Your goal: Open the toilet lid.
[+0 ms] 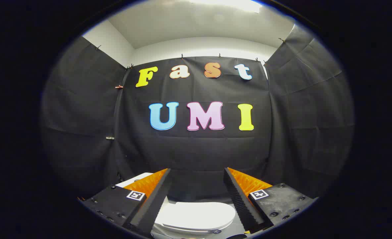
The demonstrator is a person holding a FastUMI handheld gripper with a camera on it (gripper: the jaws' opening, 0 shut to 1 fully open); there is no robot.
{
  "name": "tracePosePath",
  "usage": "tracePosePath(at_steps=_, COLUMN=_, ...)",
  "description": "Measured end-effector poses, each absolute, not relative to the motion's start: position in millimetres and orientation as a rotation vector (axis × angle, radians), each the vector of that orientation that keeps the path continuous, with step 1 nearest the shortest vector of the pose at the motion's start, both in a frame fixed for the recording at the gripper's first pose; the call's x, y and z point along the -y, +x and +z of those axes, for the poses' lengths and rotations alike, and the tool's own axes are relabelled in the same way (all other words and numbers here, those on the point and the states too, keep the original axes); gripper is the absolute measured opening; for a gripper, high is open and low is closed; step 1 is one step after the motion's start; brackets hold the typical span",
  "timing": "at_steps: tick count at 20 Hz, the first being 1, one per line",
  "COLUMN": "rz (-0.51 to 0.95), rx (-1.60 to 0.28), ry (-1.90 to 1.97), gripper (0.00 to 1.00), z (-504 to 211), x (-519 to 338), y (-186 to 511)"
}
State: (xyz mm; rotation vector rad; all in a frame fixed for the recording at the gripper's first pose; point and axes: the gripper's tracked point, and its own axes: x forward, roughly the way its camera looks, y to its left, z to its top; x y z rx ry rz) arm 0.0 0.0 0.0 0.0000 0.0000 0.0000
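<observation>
Black-and-orange claw (196, 186) w/ fingers apart, holding nothing, hangs above closed white plastic toilet lid (197, 215) at bottom centre of frame; best to drop lower, hook lid's front edge.

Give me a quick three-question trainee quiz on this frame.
1. True or false: the toilet lid is down.
2. The fingers are: A) spread apart, holding nothing; B) pressed on the lid; C) closed together.
3. Where does the lid lie relative to the gripper?

Key: 1 true. 2 A. 3 Low between the fingers and below them, apart from them; black cloth wall lies beyond.
</observation>
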Motion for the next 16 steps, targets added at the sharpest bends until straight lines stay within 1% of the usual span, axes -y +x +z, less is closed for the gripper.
tracePosePath(at_steps=6, rz=0.013, rx=-0.008, ry=-0.009, gripper=0.99, z=-1.7, x=-4.4, y=2.4)
tracePosePath(at_steps=16, rz=-0.006, rx=-0.016, ry=-0.011, gripper=0.99, z=-3.7, x=-0.8, y=3.7)
